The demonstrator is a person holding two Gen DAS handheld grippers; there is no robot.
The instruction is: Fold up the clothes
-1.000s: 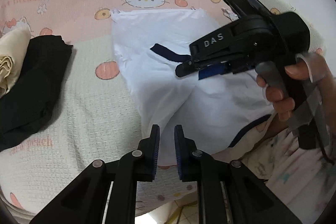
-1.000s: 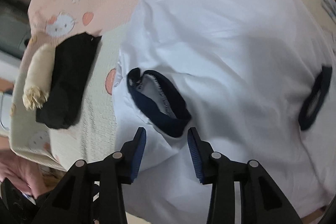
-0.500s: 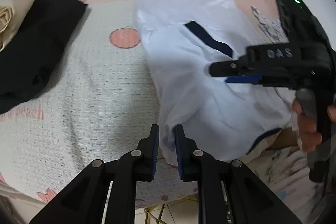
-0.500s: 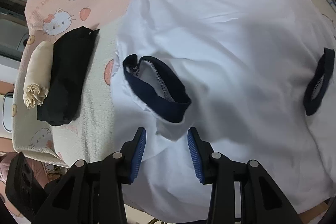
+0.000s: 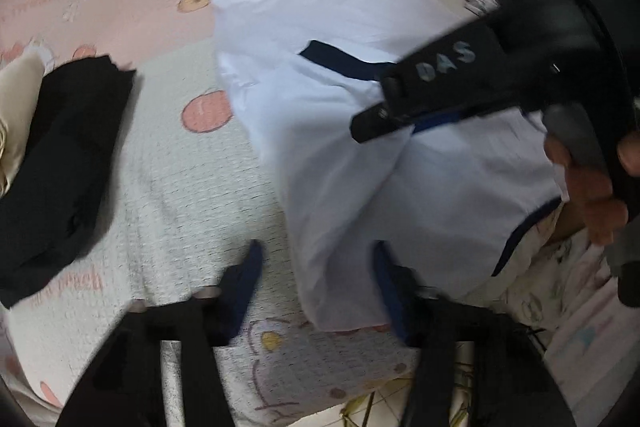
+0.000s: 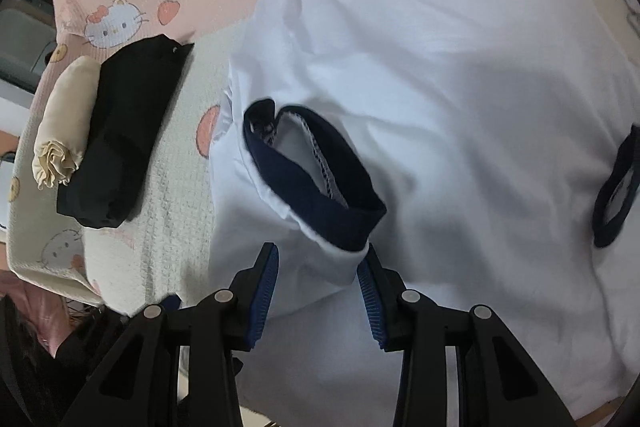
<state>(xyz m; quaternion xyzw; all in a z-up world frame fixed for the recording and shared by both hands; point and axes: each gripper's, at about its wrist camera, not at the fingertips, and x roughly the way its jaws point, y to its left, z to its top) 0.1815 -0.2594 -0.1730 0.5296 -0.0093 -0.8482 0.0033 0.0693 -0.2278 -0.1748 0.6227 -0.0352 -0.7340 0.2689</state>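
Note:
A white T-shirt (image 6: pixel 460 75) with navy trim lies spread on a Hello Kitty blanket (image 5: pixel 168 187). It also shows in the left wrist view (image 5: pixel 344 147). My left gripper (image 5: pixel 316 287) is open, its fingers either side of the shirt's near corner. My right gripper (image 6: pixel 318 291) is open just below a navy-cuffed sleeve (image 6: pixel 316 183), with white fabric between its fingers. The right gripper also shows from the side in the left wrist view (image 5: pixel 400 119), above the shirt. A second navy cuff (image 6: pixel 616 187) lies at the right.
A folded black garment (image 5: pixel 52 163) and a rolled cream cloth (image 6: pixel 68 123) lie at the left on the blanket. The blanket's front edge (image 5: pixel 320 399) drops to the floor just below the left gripper.
My left gripper was shut on the shirt's corner and has opened wide. The right gripper has stayed open and moved closer to the navy-cuffed sleeve.

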